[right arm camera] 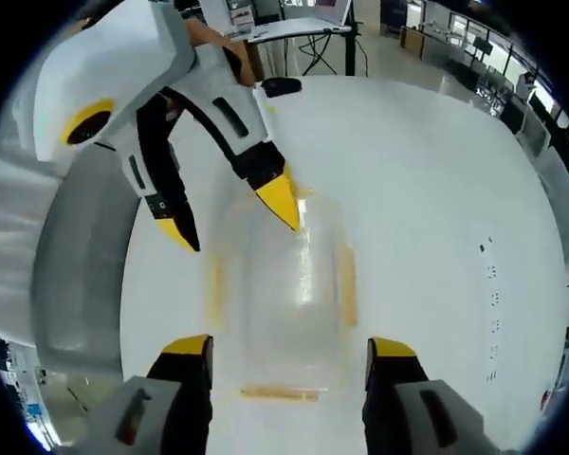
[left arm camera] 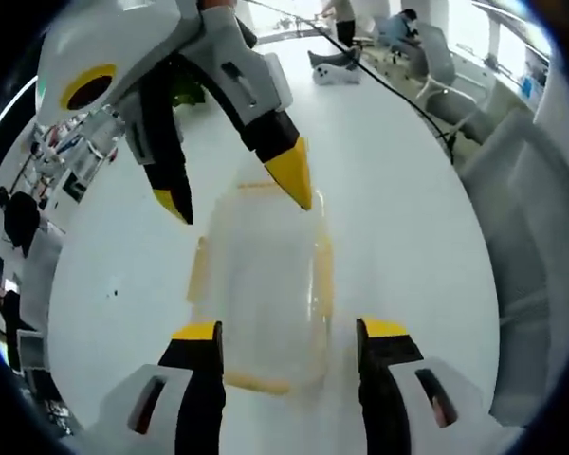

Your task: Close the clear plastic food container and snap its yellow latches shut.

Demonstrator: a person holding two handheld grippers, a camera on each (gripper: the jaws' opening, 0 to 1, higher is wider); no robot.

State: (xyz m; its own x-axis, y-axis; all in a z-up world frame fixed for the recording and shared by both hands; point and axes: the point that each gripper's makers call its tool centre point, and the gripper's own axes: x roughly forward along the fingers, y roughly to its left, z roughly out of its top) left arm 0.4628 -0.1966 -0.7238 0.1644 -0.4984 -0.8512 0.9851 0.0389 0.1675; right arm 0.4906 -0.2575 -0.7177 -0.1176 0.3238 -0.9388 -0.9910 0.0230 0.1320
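Observation:
A clear plastic container (left arm camera: 266, 275) with yellow latches (left arm camera: 322, 275) on its sides lies on the white table (left arm camera: 398, 237), between the two grippers. My left gripper (left arm camera: 290, 332) is open, its yellow-tipped jaws flanking the container's near end. My right gripper (left arm camera: 235, 190) reaches in from the far end, open, one tip over the far latch. In the right gripper view the same container (right arm camera: 280, 294) sits between my right gripper's (right arm camera: 289, 347) open jaws, with the left gripper (right arm camera: 229, 216) hanging open over its far end. Whether the latches are snapped down I cannot tell.
A black cable (left arm camera: 398, 95) runs across the table's far part past a white object (left arm camera: 337, 74). Office chairs (left arm camera: 436, 66) stand beyond the edge. A dark small object (right arm camera: 280, 85) lies at the far table edge, and a grey seat (right arm camera: 76, 284) stands at the left.

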